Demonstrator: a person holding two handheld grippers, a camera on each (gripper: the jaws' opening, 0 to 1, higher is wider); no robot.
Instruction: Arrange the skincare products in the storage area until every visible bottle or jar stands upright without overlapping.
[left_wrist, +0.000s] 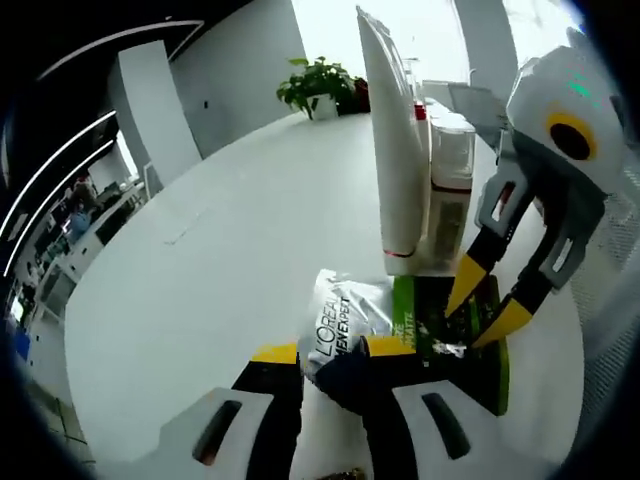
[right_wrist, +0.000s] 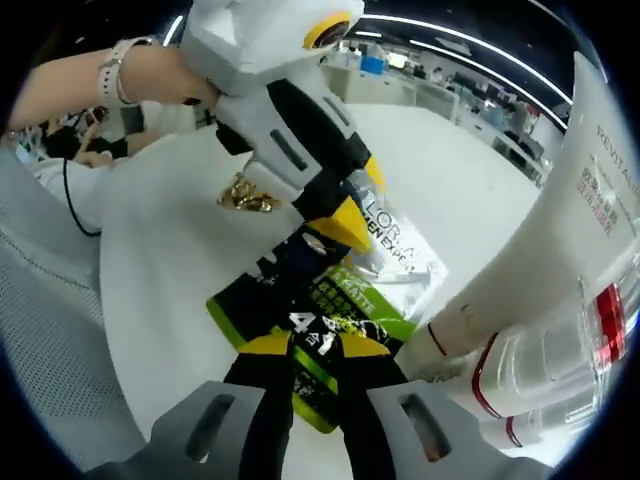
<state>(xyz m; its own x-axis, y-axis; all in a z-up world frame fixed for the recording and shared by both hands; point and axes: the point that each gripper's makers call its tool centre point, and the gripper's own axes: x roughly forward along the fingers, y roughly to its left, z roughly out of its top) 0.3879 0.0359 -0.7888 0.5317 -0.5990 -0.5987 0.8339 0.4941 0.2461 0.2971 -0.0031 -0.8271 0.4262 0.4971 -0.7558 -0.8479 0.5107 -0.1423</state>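
Your left gripper (left_wrist: 330, 350) is clamped on the silver sachet (left_wrist: 345, 318); your right gripper (right_wrist: 312, 345) pinches the green sachet (right_wrist: 330, 318) lying flat beside it. Just beyond, the white tube (left_wrist: 392, 150) and clear bottle (left_wrist: 448, 190) already stand upright. Both sachets remain.

- Silver sachet (left_wrist: 345, 322): glossy, crinkled foil.
- Green packet (right_wrist: 300, 335) beside the sachet: shiny printed film.
- White tube (left_wrist: 392, 150) behind the sachet: smooth, matt plastic.
- Table (left_wrist: 220, 280): smooth, matt white.
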